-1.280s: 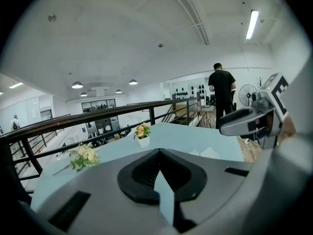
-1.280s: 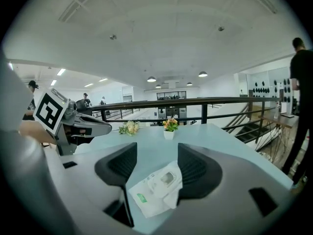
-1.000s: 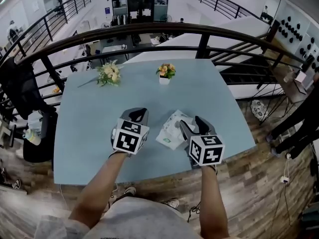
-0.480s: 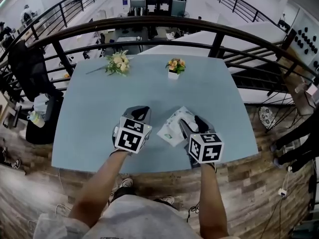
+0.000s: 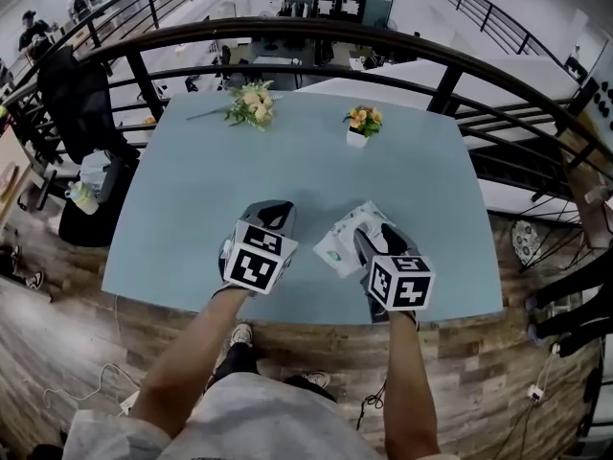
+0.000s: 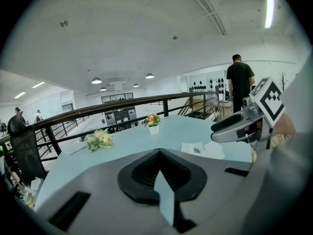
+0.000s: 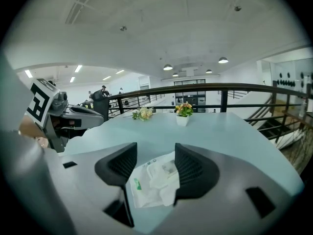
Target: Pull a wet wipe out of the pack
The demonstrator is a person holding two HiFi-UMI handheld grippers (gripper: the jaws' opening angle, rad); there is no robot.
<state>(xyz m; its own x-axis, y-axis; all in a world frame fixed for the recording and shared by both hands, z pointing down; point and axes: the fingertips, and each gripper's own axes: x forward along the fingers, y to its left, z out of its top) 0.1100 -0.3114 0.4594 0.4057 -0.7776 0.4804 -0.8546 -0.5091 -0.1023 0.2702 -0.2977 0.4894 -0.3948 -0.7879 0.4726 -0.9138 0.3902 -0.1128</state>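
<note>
In the head view, the wet wipe pack (image 5: 343, 243) lies on the blue worktop (image 5: 287, 166) near its front edge. The right gripper (image 5: 376, 239) is just over the pack's right side and the left gripper (image 5: 272, 215) is beside it, apart from it. In the left gripper view, that gripper's fingers (image 6: 142, 175) meet at the tips and hold nothing, and the pack sits off to the right. In the right gripper view, the fingers (image 7: 119, 166) stand wide apart and straddle the pack, where a crumpled wet wipe (image 7: 164, 180) pokes out of the opening. Nothing pins the pack down, so a pull would likely lift the whole pack. A low grip might pinch the wrapper film instead of the wipe.
</note>
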